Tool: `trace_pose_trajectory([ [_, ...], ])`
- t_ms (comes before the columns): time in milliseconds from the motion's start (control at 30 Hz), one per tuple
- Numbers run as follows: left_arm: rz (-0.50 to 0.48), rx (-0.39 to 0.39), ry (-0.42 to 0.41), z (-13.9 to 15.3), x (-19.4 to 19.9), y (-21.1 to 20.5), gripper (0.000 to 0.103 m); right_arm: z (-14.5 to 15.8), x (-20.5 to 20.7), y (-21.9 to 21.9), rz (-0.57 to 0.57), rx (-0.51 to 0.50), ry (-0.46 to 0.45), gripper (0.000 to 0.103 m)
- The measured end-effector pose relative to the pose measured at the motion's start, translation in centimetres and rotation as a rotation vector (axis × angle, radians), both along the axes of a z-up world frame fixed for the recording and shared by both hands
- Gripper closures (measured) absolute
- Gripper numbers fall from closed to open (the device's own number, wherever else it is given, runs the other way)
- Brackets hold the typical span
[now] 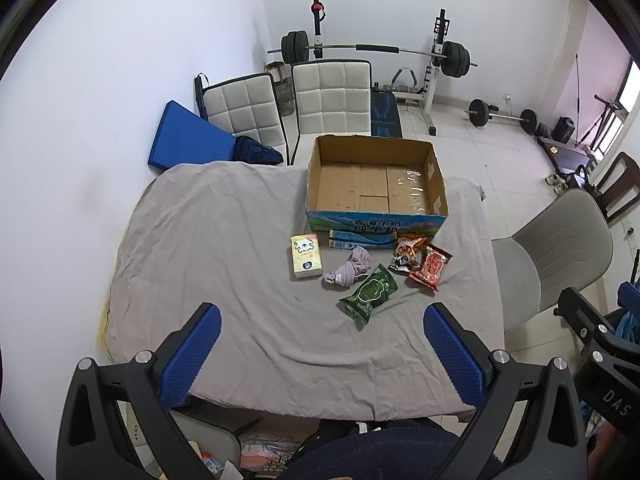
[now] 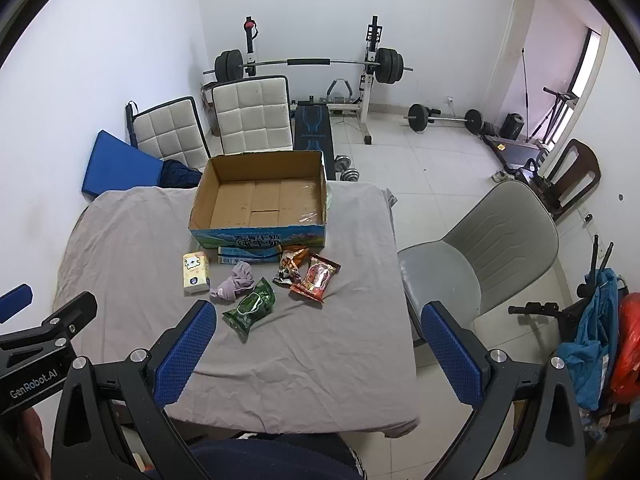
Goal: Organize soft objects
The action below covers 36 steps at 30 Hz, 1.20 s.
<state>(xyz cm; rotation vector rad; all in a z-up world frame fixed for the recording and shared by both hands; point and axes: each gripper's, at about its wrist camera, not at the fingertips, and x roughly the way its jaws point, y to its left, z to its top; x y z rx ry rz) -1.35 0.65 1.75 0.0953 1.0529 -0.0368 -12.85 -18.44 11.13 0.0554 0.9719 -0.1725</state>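
Observation:
An open, empty cardboard box [image 1: 376, 184] [image 2: 260, 200] stands at the far side of the cloth-covered table [image 1: 208, 248] [image 2: 120, 240]. In front of it lie a yellow tissue pack [image 1: 306, 256] [image 2: 196, 274], a crumpled lilac cloth [image 1: 350, 270] [image 2: 234, 282], a green snack bag [image 1: 370, 294] [image 2: 250, 306], a red snack bag [image 1: 430, 266] [image 2: 316, 276] and an orange-black snack bag [image 1: 406, 254] [image 2: 291, 266]. My left gripper [image 1: 322, 320] is open and empty, above the table's near edge. My right gripper [image 2: 320, 318] is open and empty, above the table's near right side.
Two white padded chairs [image 1: 330, 96] [image 2: 252, 114] stand behind the table and a grey chair [image 1: 556, 256] [image 2: 480, 256] at its right. A blue mat [image 1: 188, 136] leans on the left wall. A barbell rack [image 1: 376, 50] and weights stand on the floor behind.

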Motion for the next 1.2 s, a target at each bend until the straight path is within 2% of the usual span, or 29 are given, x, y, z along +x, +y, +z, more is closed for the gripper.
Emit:
trace_pose_trajectory([
  [1200, 0.018, -0.030, -0.035, 0.7, -0.7, -1.6, 0.000, 1.5, -0.5, -1.7, 0.002, 0.014, -0.034, 0.000],
])
